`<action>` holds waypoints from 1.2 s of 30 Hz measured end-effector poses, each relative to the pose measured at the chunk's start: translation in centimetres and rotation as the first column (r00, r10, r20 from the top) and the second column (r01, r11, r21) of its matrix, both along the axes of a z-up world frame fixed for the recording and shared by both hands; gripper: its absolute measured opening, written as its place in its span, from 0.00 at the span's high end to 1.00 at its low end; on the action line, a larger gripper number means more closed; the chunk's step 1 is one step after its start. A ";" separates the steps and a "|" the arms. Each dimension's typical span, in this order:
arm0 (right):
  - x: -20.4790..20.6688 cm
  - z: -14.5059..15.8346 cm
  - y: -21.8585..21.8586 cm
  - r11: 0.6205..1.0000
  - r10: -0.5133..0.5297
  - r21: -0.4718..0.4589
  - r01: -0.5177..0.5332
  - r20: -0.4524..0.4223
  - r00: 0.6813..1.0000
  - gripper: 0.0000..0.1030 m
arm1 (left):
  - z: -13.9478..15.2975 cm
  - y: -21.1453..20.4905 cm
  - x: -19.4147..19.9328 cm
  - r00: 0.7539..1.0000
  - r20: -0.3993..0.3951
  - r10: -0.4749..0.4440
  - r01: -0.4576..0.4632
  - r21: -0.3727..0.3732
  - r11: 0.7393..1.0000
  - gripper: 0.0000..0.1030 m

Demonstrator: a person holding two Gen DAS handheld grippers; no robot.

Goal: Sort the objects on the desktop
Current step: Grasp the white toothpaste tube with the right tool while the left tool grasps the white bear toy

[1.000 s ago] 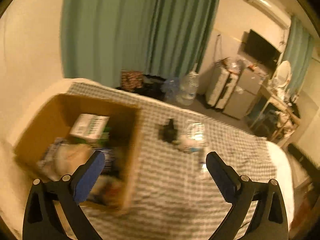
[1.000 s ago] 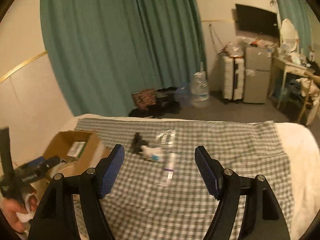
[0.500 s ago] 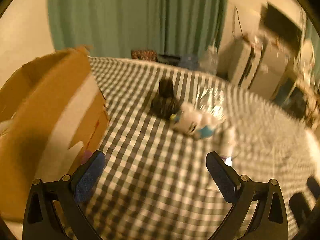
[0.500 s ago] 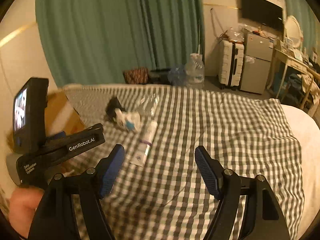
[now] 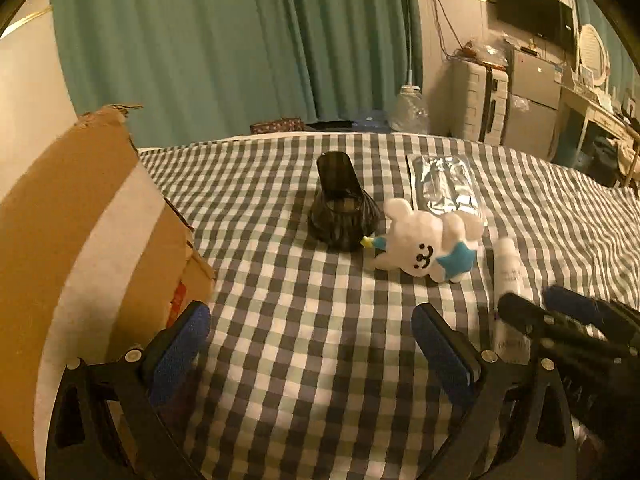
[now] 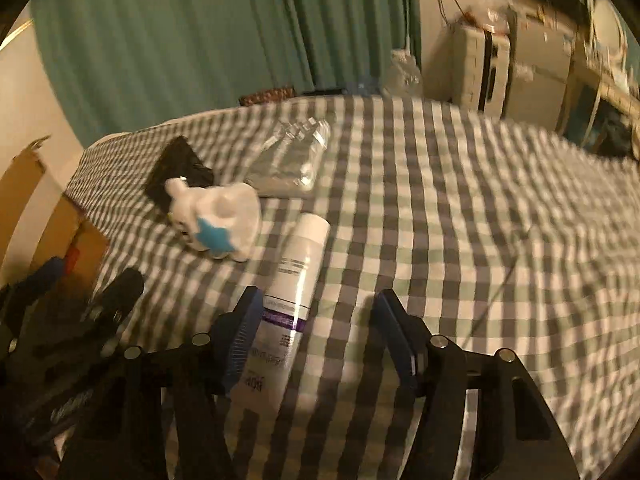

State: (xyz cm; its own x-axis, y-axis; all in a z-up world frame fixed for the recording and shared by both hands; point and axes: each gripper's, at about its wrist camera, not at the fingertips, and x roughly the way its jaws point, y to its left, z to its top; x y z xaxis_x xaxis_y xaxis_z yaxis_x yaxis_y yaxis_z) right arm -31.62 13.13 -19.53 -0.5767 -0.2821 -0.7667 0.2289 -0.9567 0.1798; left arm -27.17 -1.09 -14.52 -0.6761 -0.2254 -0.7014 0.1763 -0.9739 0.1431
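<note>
Now right gripper (image 6: 316, 340) lower, closing around white tube (image 6: 294, 292), seemingly untouched; left gripper (image 5: 310, 350) spread.

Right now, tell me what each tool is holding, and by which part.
Nothing is held. The left tool stands open over bare checked cloth. The right tool is closing around the white tube near its lower end, pads not yet pressing.

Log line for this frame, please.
right hand-held gripper: closing, white tube between pads, not gripped | left hand-held gripper: open, empty | plush toy: on bedspread
</note>
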 end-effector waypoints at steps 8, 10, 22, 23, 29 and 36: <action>-0.5 -0.8 -1.9 0.983 0.127 0.141 -0.120 -0.041 0.991 0.71 | 0.2 0.6 0.6 0.999 0.023 -0.023 0.022 0.029 0.999 0.00; 0.4 0.0 -0.9 0.980 0.128 0.156 -0.121 -0.037 0.991 0.86 | 0.4 1.0 0.8 0.999 0.011 -0.038 0.038 0.065 0.997 0.00; 8.1 -0.3 10.8 0.991 0.071 0.114 -0.066 -0.044 0.997 0.86 | 1.1 3.6 -2.6 0.996 -0.072 -0.052 0.064 0.184 0.981 0.00; 7.8 -0.3 10.6 0.992 0.066 0.108 -0.061 -0.041 0.997 0.86 | 0.9 3.8 -3.0 0.996 -0.075 -0.056 0.068 0.173 0.982 0.00; 6.4 -0.4 10.5 0.992 0.087 0.098 -0.080 -0.075 0.993 0.85 | -1.2 3.7 -5.3 0.998 -0.039 -0.040 0.047 0.183 0.982 0.00; 5.0 -0.6 10.5 0.996 0.077 0.062 -0.072 -0.085 0.993 0.85 | -1.5 3.8 -6.2 0.995 -0.047 -0.088 0.096 0.223 0.970 0.34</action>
